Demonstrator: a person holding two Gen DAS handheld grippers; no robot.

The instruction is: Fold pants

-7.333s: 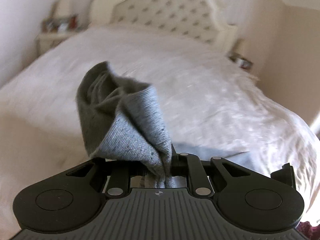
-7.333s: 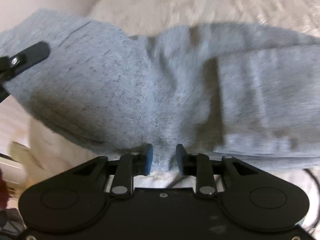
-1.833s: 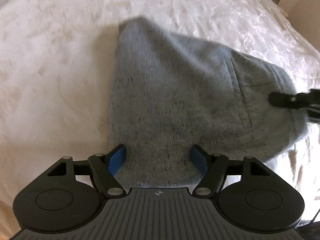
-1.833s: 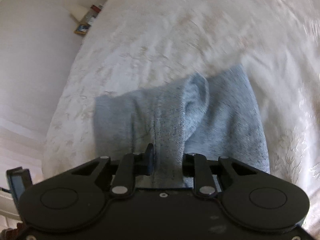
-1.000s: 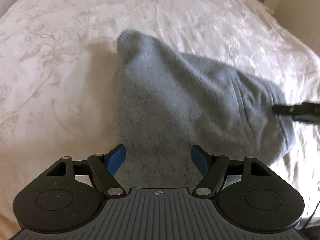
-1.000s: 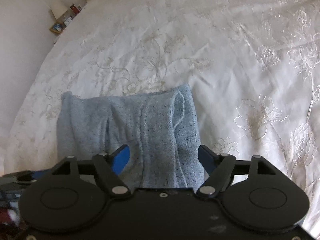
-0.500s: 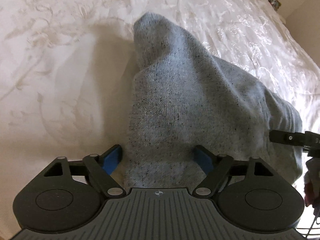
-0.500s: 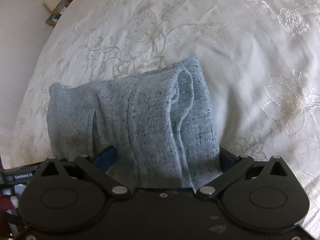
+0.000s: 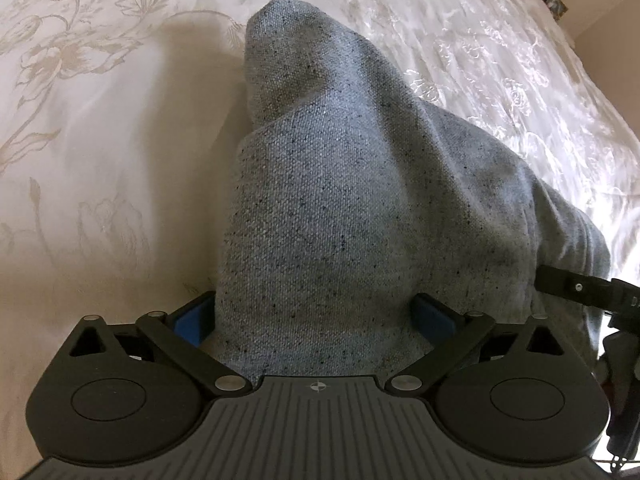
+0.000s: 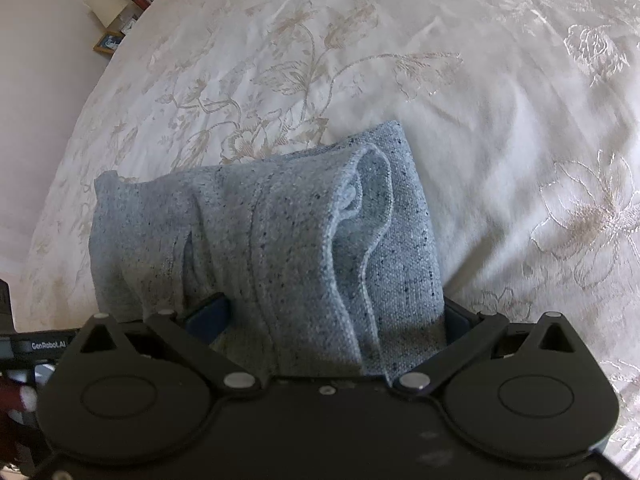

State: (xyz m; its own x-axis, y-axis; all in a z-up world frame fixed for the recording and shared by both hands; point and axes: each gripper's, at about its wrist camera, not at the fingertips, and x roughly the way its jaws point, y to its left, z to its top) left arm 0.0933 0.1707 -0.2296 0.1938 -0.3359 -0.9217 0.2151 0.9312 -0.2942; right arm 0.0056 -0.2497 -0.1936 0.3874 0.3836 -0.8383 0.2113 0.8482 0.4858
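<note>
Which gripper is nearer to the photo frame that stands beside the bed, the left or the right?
Right, as far as the views show. The right gripper straddles the pants' edge on the side facing the photo frame. The left gripper straddles the opposite edge, farther away.

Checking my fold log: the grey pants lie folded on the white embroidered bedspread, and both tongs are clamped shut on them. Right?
Not quite. The grey pants do lie folded on the bedspread, but the left tongs and right tongs are open, straddling the bundle, as both wrist views show.
</note>
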